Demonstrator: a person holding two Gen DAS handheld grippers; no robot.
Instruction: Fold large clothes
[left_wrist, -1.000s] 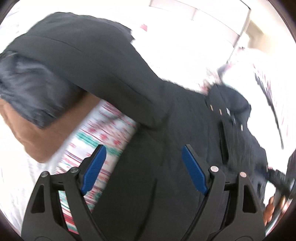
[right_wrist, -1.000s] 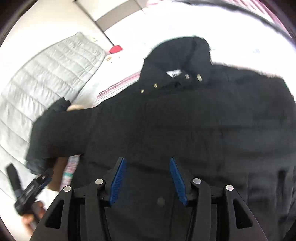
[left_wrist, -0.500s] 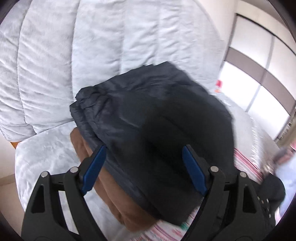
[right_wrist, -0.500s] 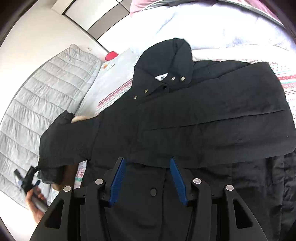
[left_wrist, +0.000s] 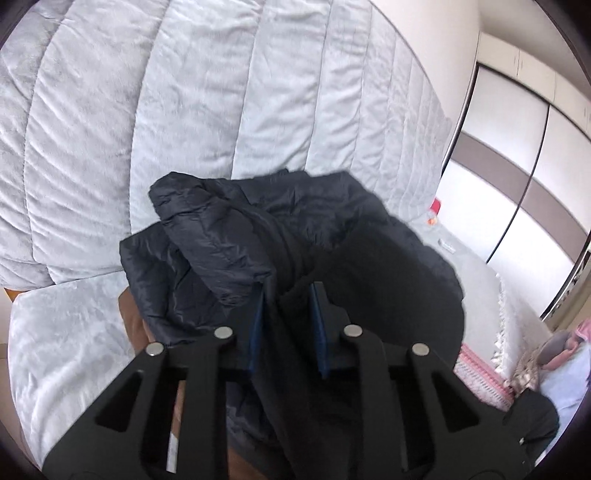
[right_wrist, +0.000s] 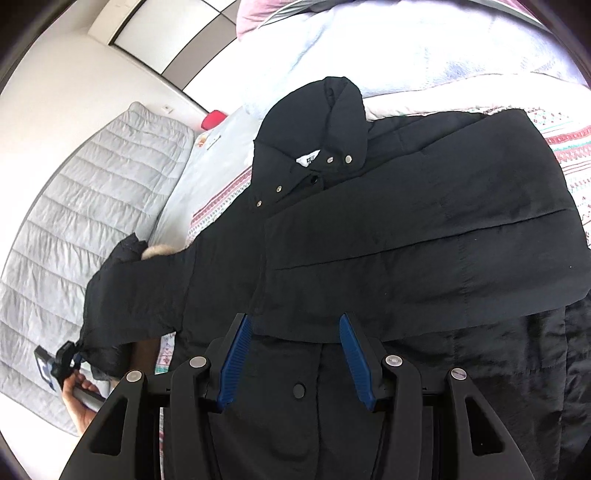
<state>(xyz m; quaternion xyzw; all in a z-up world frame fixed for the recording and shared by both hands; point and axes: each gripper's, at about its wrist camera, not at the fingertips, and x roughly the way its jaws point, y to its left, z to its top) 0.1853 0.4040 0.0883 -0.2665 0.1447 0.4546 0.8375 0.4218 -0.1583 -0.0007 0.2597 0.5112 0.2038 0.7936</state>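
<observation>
A large black hooded coat (right_wrist: 369, 236) lies front up on the bed, its hood (right_wrist: 317, 107) toward the far side. One sleeve (right_wrist: 443, 236) is folded across the chest. The other sleeve (right_wrist: 136, 288) stretches out to the left. My left gripper (left_wrist: 288, 295) is shut on that sleeve's cuff (left_wrist: 284, 332); it also shows in the right wrist view (right_wrist: 70, 360). My right gripper (right_wrist: 291, 328) is open and empty, just above the coat's front placket.
A stack of folded dark and brown garments (left_wrist: 207, 251) sits by the padded grey headboard (left_wrist: 184, 92). The bed has a patterned blanket (right_wrist: 569, 147) and pale bedding (right_wrist: 406, 48). Wardrobe doors (left_wrist: 517, 192) stand at the right.
My left gripper has closed on the sleeve cuff; half a second ago its jaws were wide open. The right gripper has drawn back slightly and stays open.
</observation>
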